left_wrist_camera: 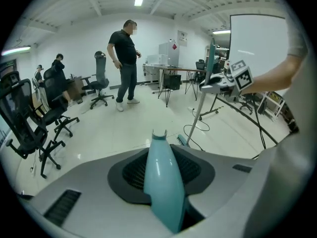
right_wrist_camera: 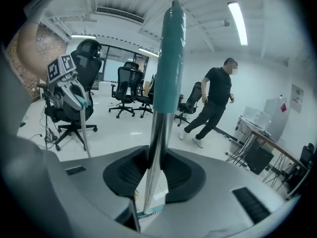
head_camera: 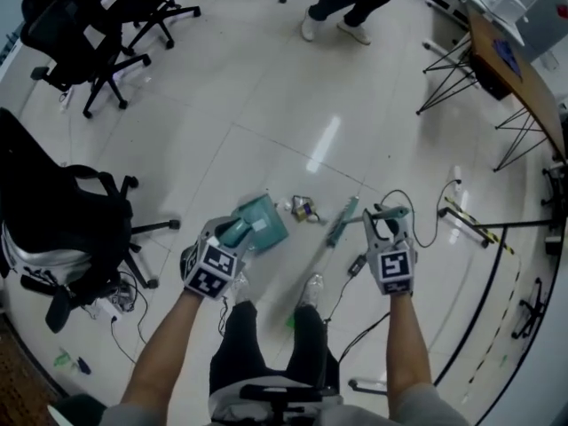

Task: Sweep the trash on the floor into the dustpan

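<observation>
In the head view, small pieces of trash point(head_camera: 304, 209) lie on the white floor between my two tools. My left gripper point(head_camera: 232, 232) is shut on the handle of a teal dustpan point(head_camera: 264, 219), whose pan hangs just left of the trash. The pale teal dustpan handle point(left_wrist_camera: 161, 177) runs up between the jaws in the left gripper view. My right gripper point(head_camera: 388, 216) is shut on a broom pole point(right_wrist_camera: 154, 148) with a teal grip point(right_wrist_camera: 169, 58). The teal broom head point(head_camera: 342, 222) sits to the right of the trash.
Black office chairs point(head_camera: 98, 25) stand at the back left and another chair point(head_camera: 53, 229) at my left. A person point(head_camera: 355, 3) walks at the far side. Cables point(head_camera: 426, 224) trail on the floor at right, near a desk on wire legs point(head_camera: 519, 87). My own feet point(head_camera: 311, 291) are below the tools.
</observation>
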`<act>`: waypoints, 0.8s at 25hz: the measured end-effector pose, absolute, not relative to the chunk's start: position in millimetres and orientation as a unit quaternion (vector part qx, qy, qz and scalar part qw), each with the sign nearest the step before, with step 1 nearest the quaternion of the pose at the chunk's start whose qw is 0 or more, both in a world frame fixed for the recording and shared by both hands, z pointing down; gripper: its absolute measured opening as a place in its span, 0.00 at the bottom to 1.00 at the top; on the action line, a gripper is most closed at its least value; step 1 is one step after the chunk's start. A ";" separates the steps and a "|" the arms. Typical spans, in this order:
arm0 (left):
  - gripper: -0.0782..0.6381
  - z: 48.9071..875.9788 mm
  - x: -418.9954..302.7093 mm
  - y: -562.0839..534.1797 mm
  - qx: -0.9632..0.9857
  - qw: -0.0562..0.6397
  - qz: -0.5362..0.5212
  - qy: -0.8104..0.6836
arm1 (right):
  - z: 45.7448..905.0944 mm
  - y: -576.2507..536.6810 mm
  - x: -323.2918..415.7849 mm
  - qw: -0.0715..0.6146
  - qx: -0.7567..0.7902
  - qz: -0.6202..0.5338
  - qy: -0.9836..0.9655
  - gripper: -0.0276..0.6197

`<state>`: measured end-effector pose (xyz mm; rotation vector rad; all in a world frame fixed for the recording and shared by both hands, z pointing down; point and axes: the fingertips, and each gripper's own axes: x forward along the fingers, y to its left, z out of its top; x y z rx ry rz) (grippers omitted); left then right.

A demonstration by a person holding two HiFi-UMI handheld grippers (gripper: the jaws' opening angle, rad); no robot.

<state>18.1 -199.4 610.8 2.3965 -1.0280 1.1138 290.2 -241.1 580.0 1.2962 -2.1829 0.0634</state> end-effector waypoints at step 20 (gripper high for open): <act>0.28 603.3 46.8 -245.2 0.854 0.145 0.349 -0.357 | 695.8 -272.4 257.8 0.210 0.506 0.204 -0.811 0.19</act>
